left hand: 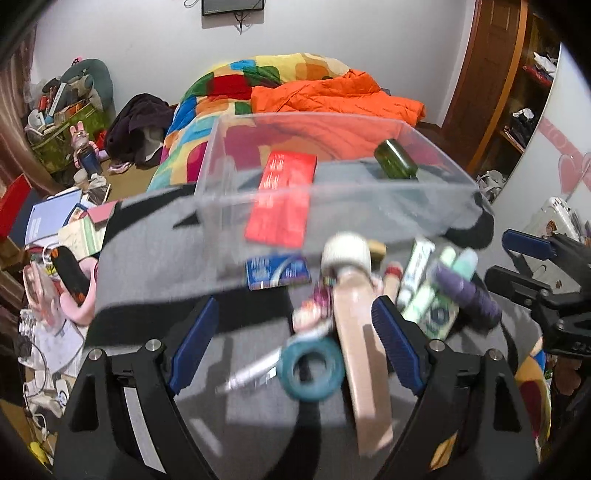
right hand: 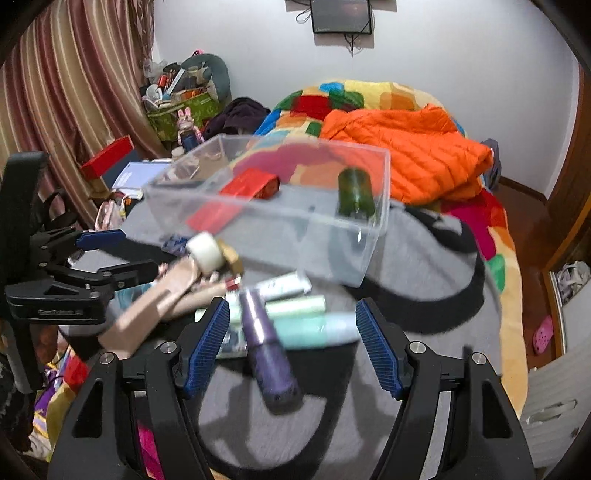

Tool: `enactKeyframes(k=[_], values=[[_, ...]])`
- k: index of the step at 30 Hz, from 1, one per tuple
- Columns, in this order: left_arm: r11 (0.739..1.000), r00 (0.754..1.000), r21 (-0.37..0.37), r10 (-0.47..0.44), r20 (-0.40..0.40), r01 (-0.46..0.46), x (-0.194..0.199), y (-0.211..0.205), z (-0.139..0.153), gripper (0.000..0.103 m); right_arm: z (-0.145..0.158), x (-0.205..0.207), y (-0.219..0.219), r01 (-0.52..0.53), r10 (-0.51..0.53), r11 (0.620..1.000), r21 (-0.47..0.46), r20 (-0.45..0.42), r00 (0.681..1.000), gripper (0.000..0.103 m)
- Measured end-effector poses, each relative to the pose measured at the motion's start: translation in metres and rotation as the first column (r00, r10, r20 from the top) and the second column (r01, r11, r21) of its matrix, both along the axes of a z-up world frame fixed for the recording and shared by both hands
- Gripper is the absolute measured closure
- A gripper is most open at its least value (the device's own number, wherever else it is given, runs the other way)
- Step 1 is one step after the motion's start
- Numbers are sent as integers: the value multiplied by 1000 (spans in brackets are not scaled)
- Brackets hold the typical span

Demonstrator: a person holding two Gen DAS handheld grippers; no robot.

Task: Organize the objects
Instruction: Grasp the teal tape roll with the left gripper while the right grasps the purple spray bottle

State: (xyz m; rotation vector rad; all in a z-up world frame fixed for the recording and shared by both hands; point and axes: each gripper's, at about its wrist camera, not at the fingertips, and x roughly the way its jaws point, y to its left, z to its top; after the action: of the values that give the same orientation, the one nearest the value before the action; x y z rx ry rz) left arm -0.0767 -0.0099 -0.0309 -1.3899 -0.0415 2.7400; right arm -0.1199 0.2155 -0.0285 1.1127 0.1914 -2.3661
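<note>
**A clear box and a heap of small things on a grey cloth**

A clear plastic box (right hand: 364, 254) sits on a grey cloth (right hand: 424, 295) spread over the bed. Inside it lie a red packet (right hand: 251, 186) and a dark green bottle (right hand: 355, 192). The packet is on the left side of the box and the bottle is on the right side.

Just in front of the box is a heap of small things, all blurry. There is a purple tube (right hand: 267, 350), a mint green tube (right hand: 314, 328), a long pink bottle with a white cap (left hand: 356, 314), a teal roll of tape (left hand: 312, 369) and a small blue packet (left hand: 277, 271).

The left gripper (left hand: 295, 339) is spread wide above the pink bottle and the tape roll, and holds nothing. The right gripper (right hand: 291, 345) is spread wide above the purple tube, and its pads are not pressing on it.

Past the cloth, the bed has a quilt with many colours (right hand: 369, 96) and an orange puffy jacket (right hand: 413, 155). The wall is white with a dark screen (right hand: 340, 16) high up. A striped curtain (right hand: 55, 92) hangs at the left. Books, boxes and bags are piled on the floor beside the bed. A wooden door (left hand: 491, 74) stands at the right.
</note>
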Motion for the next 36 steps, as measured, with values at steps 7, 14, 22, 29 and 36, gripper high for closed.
enactKeyframes(k=[7,14,22,29,36], values=[[990,995,101,100,24,-102,35,-31,-18,21,-23,9,3,14,-15,1000,13,44,999,42],[990,995,109,86,42,-90,34,-32,-24,40,-27,11,-1,6,-6,1000,14,52,999,59],[996,998,62,59,21,-60,27,-22,-29,64,-34,16,-9,-28,26,998,48,60,998,75],[994,998,83,67,3,-67,33,-28,-23,87,-28,19,0,-7,6,1000,29,28,1000,80],[993,997,96,74,-12,-72,32,-33,-13,93,-8,17,4,12,-13,1000,-19,-10,1000,80]])
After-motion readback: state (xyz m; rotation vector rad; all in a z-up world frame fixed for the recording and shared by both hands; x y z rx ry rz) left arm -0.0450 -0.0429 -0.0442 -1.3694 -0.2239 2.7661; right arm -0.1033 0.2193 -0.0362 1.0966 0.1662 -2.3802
